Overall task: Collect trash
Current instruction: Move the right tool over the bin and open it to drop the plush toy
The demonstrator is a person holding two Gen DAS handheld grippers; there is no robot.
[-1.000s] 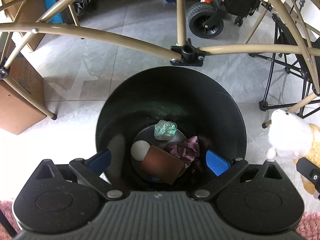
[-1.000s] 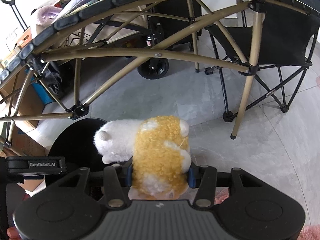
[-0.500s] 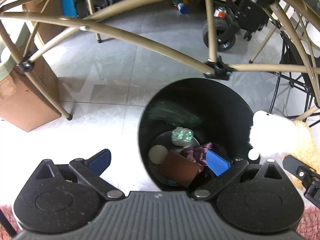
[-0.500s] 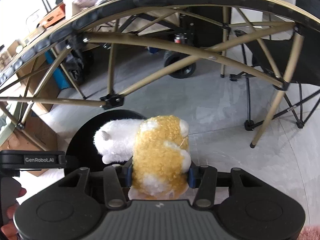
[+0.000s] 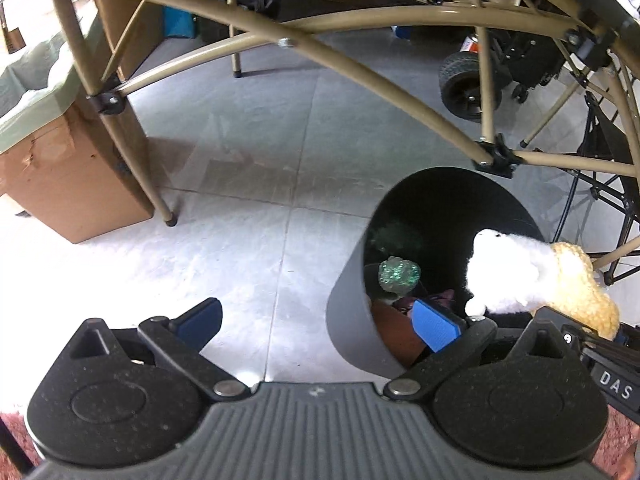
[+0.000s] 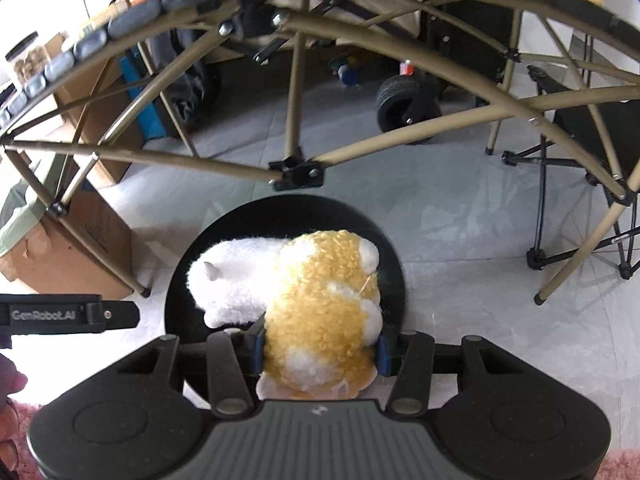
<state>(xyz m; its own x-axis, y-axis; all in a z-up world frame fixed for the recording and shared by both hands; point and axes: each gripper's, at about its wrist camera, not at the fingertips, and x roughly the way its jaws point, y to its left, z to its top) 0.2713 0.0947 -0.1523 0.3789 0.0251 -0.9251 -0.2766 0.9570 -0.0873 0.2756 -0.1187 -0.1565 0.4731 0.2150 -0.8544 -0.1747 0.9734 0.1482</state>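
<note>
A black round trash bin (image 5: 348, 320) stands on the grey tile floor; it also shows in the right wrist view (image 6: 180, 280). Inside it lie a green crumpled wrapper (image 5: 398, 274), a brown box (image 5: 394, 332) and purple fabric (image 5: 440, 298). My right gripper (image 6: 320, 346) is shut on a yellow and white plush toy (image 6: 316, 312) and holds it over the bin's mouth. The plush also shows in the left wrist view (image 5: 532, 276). My left gripper (image 5: 316, 320) is open and empty, left of the bin, its right finger over the rim.
A tan folding table frame (image 5: 360, 64) arches over the bin. A cardboard box (image 5: 68, 168) stands at the left. A wheeled cart (image 5: 468, 80) and a folding chair (image 6: 592, 132) stand behind. Pink rug (image 6: 624, 468) lies at the near edge.
My left gripper has moved left, off the bin's mouth. My right gripper has carried the plush leftward until it hangs over the bin.
</note>
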